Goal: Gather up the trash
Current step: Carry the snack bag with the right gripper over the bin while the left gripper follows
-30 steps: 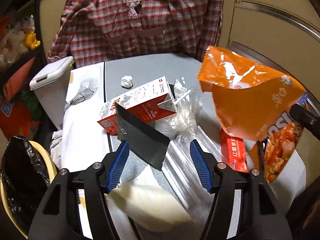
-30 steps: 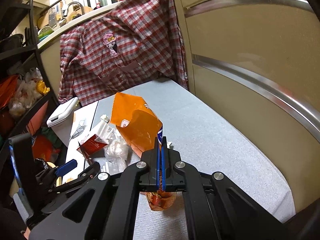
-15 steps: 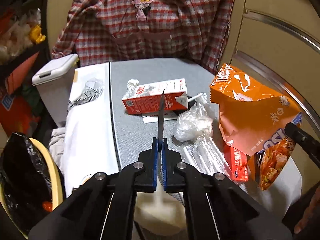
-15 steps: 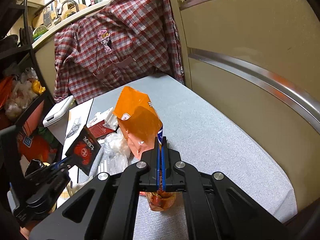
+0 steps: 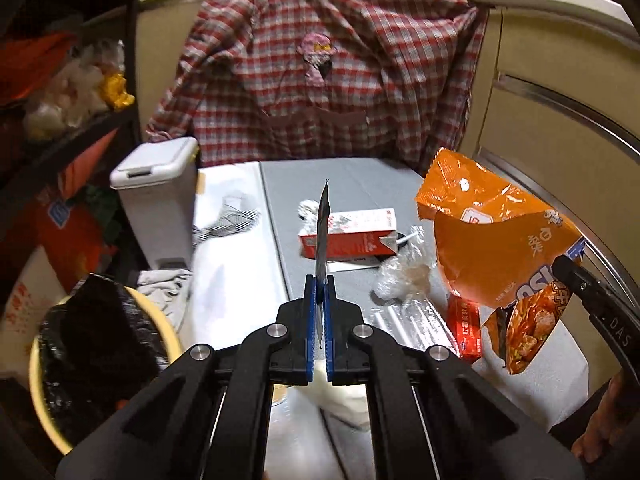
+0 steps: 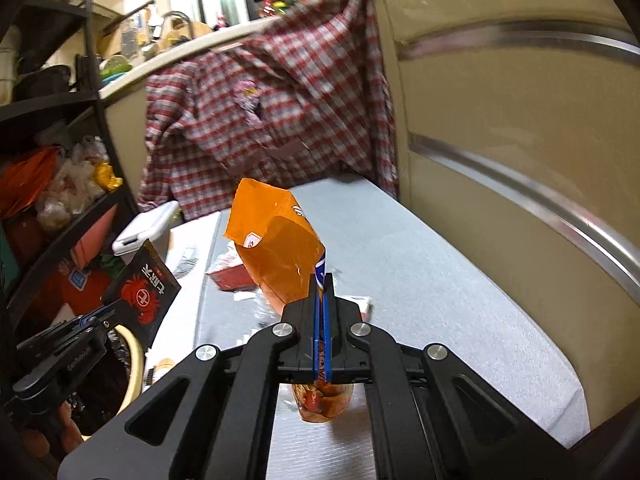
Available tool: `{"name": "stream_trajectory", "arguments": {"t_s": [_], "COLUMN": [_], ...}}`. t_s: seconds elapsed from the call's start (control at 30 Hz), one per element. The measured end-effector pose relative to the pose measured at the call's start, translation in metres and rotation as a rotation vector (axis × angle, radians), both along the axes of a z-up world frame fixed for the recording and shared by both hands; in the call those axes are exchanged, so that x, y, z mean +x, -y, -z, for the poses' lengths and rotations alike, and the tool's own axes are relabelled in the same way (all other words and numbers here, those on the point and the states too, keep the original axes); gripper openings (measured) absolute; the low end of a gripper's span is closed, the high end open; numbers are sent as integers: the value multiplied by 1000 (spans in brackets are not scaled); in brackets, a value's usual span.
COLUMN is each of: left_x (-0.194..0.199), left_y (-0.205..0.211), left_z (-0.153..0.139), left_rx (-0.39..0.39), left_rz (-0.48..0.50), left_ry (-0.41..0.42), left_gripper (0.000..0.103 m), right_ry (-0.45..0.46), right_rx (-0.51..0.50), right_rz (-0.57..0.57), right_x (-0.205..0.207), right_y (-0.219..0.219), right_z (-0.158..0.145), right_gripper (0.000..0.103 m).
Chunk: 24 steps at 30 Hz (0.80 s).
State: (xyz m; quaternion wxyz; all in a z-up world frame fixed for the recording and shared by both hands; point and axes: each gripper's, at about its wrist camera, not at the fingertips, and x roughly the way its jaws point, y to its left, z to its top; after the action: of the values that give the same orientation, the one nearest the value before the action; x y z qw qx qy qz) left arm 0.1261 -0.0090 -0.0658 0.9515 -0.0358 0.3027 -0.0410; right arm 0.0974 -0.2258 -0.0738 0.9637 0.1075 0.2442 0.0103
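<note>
Now both pairs of fingers are clamped on trash: left gripper (image 5: 319, 322) pinches a thin black packet (image 6: 141, 293) edge-on, right gripper (image 6: 321, 330) nips the orange snack bag (image 5: 496, 256) by one edge, both lifted above the worktop (image 5: 352, 176). Bin w/ black liner (image 5: 96, 356) sits left of the worktop. Risk: bag swings, slips from that small pinch, or drops crumbs; milk carton (image 5: 352, 234) etc. not yet collected.

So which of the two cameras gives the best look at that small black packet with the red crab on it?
The right wrist view. There the black packet faces the camera, showing its red crab print, clamped by the left gripper. In the left wrist view the same packet stands edge-on between that gripper's shut pads, so it shows only as a thin sliver.
</note>
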Motion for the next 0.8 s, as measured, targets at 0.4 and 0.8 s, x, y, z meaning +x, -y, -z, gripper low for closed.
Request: {"name": "stream_trajectory", "arguments": {"t_s": [0.4,0.8], "left_x": [-55,-100], "left_y": [-70,-152], "left_z": [-41,-56], "left_rx": [34,46], "left_rz": [-147,-321], "left_ry": [52,50], "left_gripper": [4,4], "right_ry": [69,57], "right_rx": [19,4], "right_rz": [-181,-396], "right_x": [-23,-35], "right_y": [-62,-154], "right_z": [-39,-48], "right_gripper": [1,1]}}
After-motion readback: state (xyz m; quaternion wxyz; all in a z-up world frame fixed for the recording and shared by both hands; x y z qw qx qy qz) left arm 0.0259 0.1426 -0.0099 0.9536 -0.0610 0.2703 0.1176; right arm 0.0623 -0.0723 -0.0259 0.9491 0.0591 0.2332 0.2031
